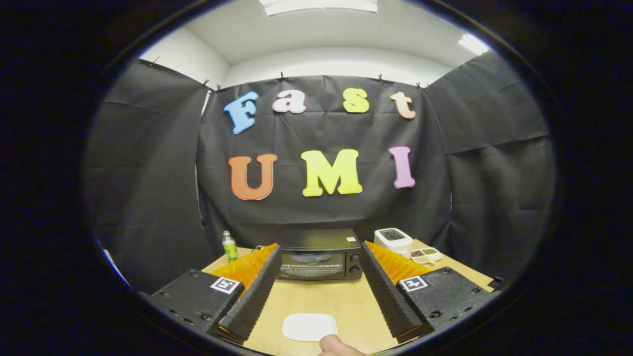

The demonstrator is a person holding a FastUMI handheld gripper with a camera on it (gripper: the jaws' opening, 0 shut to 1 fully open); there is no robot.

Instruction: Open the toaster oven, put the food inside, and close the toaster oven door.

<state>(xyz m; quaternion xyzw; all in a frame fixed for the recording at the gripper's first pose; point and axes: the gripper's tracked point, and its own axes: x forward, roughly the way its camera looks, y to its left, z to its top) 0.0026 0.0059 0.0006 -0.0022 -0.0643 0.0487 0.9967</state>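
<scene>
We hold gripper point(319, 291) jaws wide, empty, aimed at black toaster oven point(319, 254) beyond them on wooden table point(326, 301), door shut. White rounded plate point(309, 326) lies nearer than oven, between jaws.

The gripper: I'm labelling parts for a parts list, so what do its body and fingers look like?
The gripper has two long wedge-shaped fingers with finely ribbed inner faces. Each is backed by an orange ridged piece and mounted on a black block with screw holes, which bears a square black-and-white marker.
</scene>
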